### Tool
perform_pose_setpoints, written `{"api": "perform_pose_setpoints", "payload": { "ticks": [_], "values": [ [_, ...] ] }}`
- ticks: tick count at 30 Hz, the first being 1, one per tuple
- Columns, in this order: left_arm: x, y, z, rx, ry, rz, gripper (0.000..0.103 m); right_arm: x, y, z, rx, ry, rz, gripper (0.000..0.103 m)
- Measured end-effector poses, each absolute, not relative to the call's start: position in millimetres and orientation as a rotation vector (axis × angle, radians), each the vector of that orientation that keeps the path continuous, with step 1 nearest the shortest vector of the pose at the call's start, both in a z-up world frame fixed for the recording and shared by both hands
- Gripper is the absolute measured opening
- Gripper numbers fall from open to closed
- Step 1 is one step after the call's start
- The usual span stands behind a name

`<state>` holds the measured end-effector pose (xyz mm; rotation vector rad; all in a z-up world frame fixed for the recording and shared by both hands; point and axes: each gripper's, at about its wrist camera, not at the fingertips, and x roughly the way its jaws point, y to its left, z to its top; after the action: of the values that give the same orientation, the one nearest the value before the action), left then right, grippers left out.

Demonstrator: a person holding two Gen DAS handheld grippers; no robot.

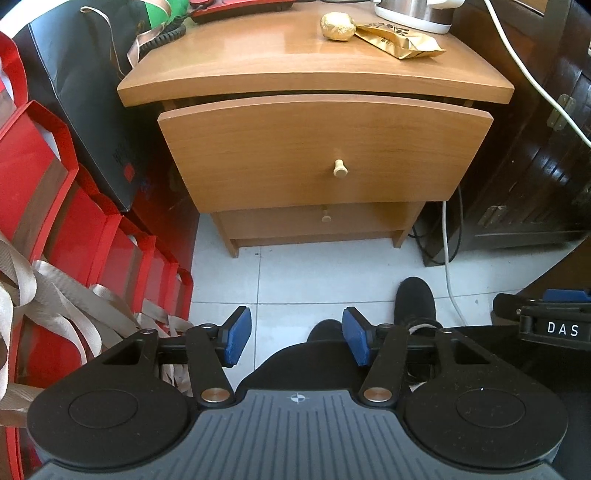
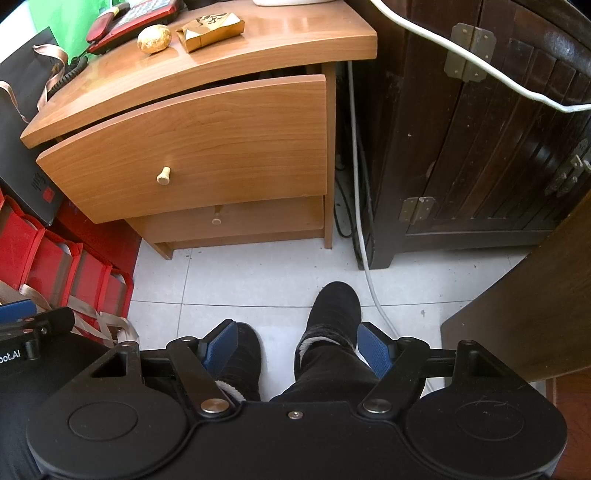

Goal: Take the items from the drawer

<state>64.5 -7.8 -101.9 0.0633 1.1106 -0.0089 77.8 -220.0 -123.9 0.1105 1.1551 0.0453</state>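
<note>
Nearest, left gripper (image 1: 295, 341): spread wide, blue pads holding nothing, hanging low over the floor (image 1: 295, 273) and well short of the nightstand; likely parked between reaches.
Right gripper (image 2: 297, 349): likewise wide apart and empty, over the person's feet, aimed right of the nightstand, so probably not the one lined up for the knob.
Floor: pale tiles, red bags (image 1: 55, 206) along the left side, a white cable (image 2: 364, 236) trailing down the right.
Lower drawer (image 1: 321, 219): flush, knob untouched.
Top drawer (image 1: 325, 147): pulled out slightly, a dark slit under the top's front edge; too narrow to reach through, so presumably needing a further pull.
Knob (image 1: 340, 170): mid-front of the top drawer, facing the left gripper almost squarely; best grip point for opening.
Items: still inside the drawer if any remain; interior hidden in both views.
Top of nightstand (image 1: 258, 62): gold ball (image 1: 338, 26) and gold packet (image 1: 400, 40) side by side near the back, right of centre; red phone (image 2: 129, 22) at the back left corner.
Left view only: kettle base (image 1: 417, 14) at the back right corner, drawer seen head-on.
Right view only: dark cabinet (image 2: 480, 147) just beside the nightstand, the gap along the drawer's right end, phone keypad.
</note>
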Motion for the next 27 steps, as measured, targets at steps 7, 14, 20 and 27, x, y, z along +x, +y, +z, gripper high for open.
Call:
{"api": "perform_pose_setpoints", "payload": {
  "ticks": [7, 14, 20, 27],
  "values": [
    [65, -6, -102, 0.053, 1.109, 0.009, 0.062, 78, -220, -124, 0.107, 1.155, 0.045, 0.07],
    [67, -2, -101, 0.043, 1.107, 0.035, 0.062, 77, -218, -124, 0.103, 1.154, 0.044, 0.07],
    [68, 2, -99, 0.041, 1.099, 0.055, 0.062, 77, -217, -124, 0.098, 1.154, 0.042, 0.07],
    [69, 7, -94, 0.035, 1.087, 0.076, 0.062, 77, -216, -124, 0.095, 1.154, 0.042, 0.07]
  ]
}}
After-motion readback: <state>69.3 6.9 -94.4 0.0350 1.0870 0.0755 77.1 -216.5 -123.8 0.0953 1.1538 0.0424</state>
